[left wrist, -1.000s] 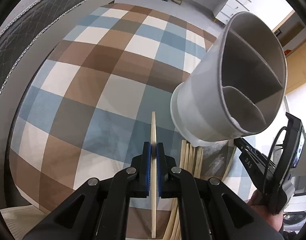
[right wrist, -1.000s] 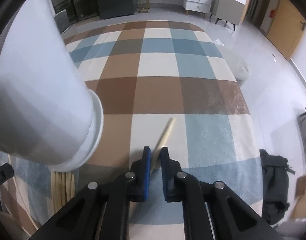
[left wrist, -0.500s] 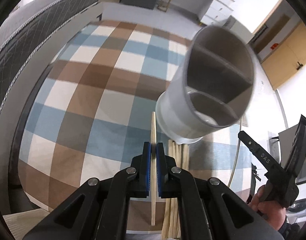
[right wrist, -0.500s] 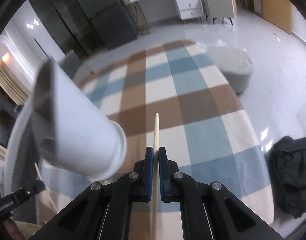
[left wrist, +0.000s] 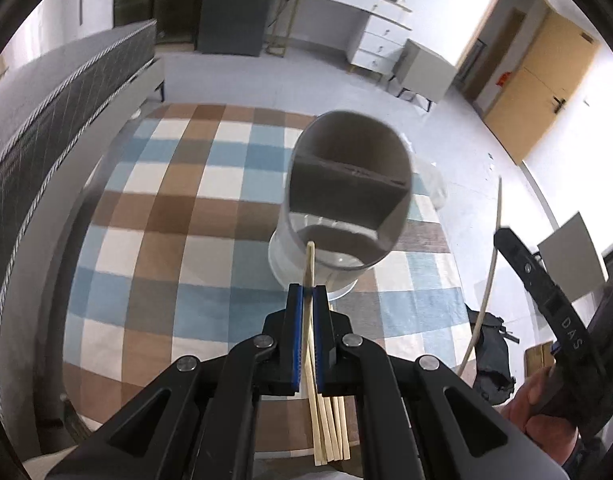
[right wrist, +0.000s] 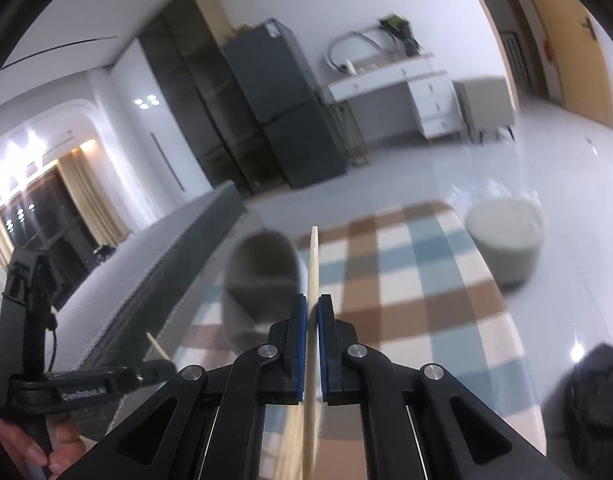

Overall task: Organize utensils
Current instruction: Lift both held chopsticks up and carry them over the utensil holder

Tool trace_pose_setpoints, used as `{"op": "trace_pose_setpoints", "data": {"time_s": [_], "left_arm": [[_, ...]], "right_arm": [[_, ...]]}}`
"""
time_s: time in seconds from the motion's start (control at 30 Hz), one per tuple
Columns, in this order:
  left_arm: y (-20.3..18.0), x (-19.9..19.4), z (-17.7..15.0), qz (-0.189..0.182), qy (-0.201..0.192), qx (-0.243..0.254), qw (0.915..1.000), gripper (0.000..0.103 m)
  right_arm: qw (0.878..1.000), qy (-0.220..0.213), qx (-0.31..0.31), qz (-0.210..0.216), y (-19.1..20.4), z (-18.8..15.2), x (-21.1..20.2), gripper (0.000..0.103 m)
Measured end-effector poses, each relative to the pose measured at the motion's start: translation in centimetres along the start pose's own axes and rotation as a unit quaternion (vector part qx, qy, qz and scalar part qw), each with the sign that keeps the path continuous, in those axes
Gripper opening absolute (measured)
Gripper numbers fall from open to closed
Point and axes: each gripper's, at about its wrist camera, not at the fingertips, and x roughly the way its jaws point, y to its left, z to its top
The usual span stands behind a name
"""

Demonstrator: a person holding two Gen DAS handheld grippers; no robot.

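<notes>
Your left hand-held gripper (left wrist: 306,294) is clamped fully shut on one pale stick (left wrist: 309,266). It has come up off the checked cloth (left wrist: 154,264) in the last second. The stick's tip, which showed against the cloth before, now lines up in the left view with the near rim of the holder (left wrist: 348,196). I cannot tell whether the tip is above the rim or only in front of it.

The holder stands upright on the cloth, and you now look down into its divided mouth rather than at its side. The compartments look empty, though their floors are partly hidden. The rest of the sticks (left wrist: 332,434) lie in a bundle on the cloth under your left jaws, just this side of the holder's base.

Your right hand-held gripper (right wrist: 312,306) is closed on a second stick (right wrist: 313,264), with only the stick's thickness between the pads. It has lifted and tipped up a good deal. Its camera, which looked down at the cloth a second ago, now takes in the far cabinets, with the holder blurred low and to the left of its stick.

So both picks look finished and you are carrying. The drop into a compartment is what remains, probably left stick first.
</notes>
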Motion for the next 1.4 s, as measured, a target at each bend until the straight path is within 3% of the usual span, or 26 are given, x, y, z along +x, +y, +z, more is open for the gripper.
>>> {"op": "trace_pose_setpoints", "data": {"time_s": [0.33,0.47,0.67,0.83,1.13,1.4], "left_arm": [[-0.9,-2.9,2.7,-0.029,-0.020,0.030,0.9989,0.000],[-1.4,-5.0,4.7,-0.042,-0.046,0.039,0.9973,0.000],[-1.1,-7.4,8.2,-0.062,-0.079,0.024,0.9946,0.000],[-0.3,-7.6,11.0,-0.059,-0.117,0.004,0.9914,0.000],[1.2,-3.0,13.4,-0.068,-0.115,-0.029,0.9906,0.000],[2.0,-0.9,13.1,-0.068,-0.096,-0.041,0.9921,0.000]], "right_arm": [[0.997,-0.051,-0.032,0.037,2.3,3.9,-0.3,0.005],[0.994,-0.086,-0.053,0.048,3.1,6.4,0.1,0.005],[0.984,-0.138,-0.088,0.069,4.8,9.8,2.0,0.005],[0.980,-0.155,-0.096,0.081,5.7,11.4,5.0,0.005],[0.980,-0.150,-0.103,0.082,5.7,10.1,9.7,0.005],[0.969,-0.157,-0.173,0.079,6.5,8.0,10.0,0.005]]}}
